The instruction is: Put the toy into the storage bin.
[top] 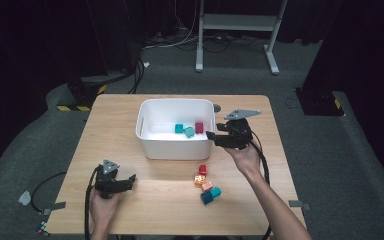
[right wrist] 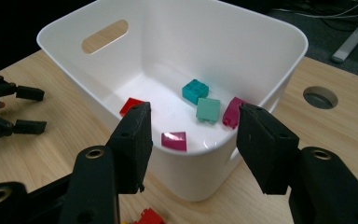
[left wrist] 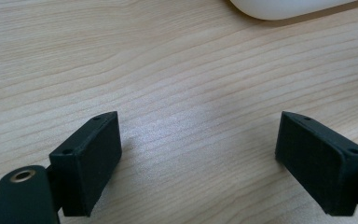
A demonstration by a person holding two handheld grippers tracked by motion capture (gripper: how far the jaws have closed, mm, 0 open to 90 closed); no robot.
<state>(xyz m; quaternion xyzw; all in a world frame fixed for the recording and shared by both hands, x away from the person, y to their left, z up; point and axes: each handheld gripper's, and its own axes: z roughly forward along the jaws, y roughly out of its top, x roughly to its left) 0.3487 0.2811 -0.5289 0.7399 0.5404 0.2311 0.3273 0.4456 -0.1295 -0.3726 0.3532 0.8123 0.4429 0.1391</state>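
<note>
The right claw (right wrist: 193, 140) hangs spread and empty just over the near rim of the white tub (right wrist: 279, 56) holding five blocks, while the left claw (left wrist: 198, 154) rests spread and empty on the desk (left wrist: 177, 70) well apart from that tub.

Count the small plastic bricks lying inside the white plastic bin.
5: red brick by the near-left wall, magenta brick in front, dark teal brick, light teal brick, maroon brick at right. The near wall may hide others.
</note>
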